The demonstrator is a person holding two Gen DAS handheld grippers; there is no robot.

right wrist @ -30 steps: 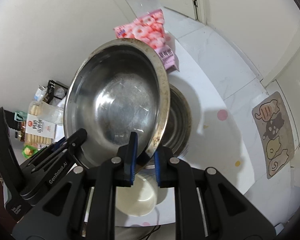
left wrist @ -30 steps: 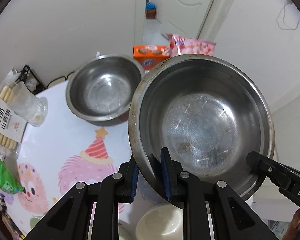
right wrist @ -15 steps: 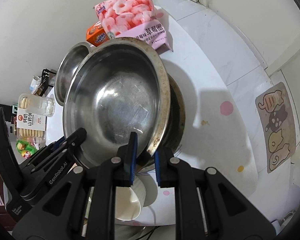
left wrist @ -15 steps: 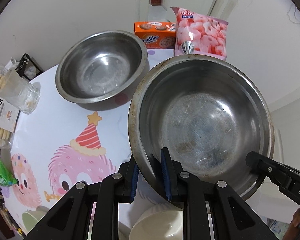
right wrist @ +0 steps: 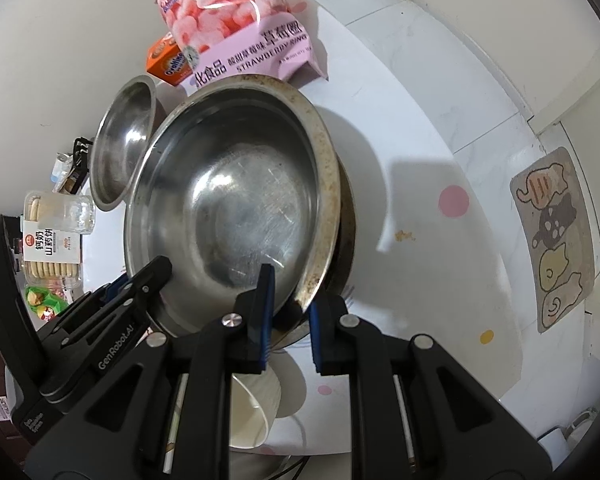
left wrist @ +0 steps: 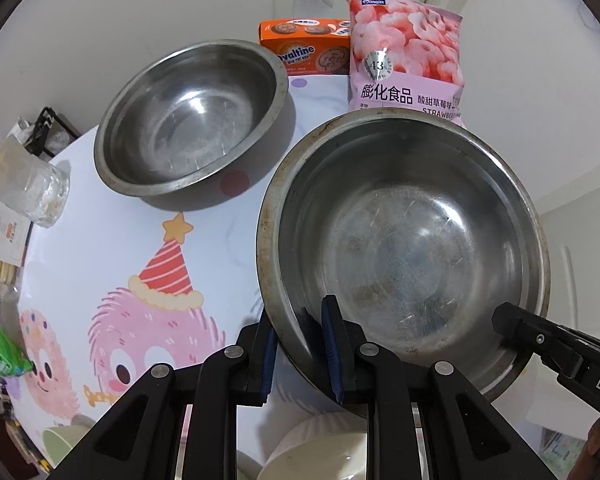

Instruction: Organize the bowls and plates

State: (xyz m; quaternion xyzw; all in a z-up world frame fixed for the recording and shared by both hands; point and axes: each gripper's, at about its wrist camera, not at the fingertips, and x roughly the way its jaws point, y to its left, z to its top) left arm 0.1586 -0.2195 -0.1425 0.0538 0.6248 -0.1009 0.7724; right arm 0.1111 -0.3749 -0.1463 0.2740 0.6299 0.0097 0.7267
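White walls and a pale tiled floor surround a white counter (left wrist: 100,248) printed with a pink cartoon creature. Both claws hold one large, tarnished stainless-steel bowl (left wrist: 404,236) by its rim: the left claw (left wrist: 300,344) is clamped narrow on the near rim, one blue pad inside the wall and one outside; the right claw (right wrist: 288,316) pinches the opposite edge likewise. A second, smaller stainless-steel bowl (left wrist: 192,116) sits empty on the counter, just beside the held one.

Judgement: the held bowl is being brought down to be set or nested. Both grips should stay firm and the rim level until the base is supported, then release together.

Only the right wrist view shows a dark rim (right wrist: 348,232) under the held bowl's far side, apparently another vessel; whether they touch cannot be told. It also shows a floor mat with cat figures (right wrist: 556,236). Only the left wrist view shows the smaller bowl's interior and a green bowl's rim (left wrist: 60,446) at the counter's edge.
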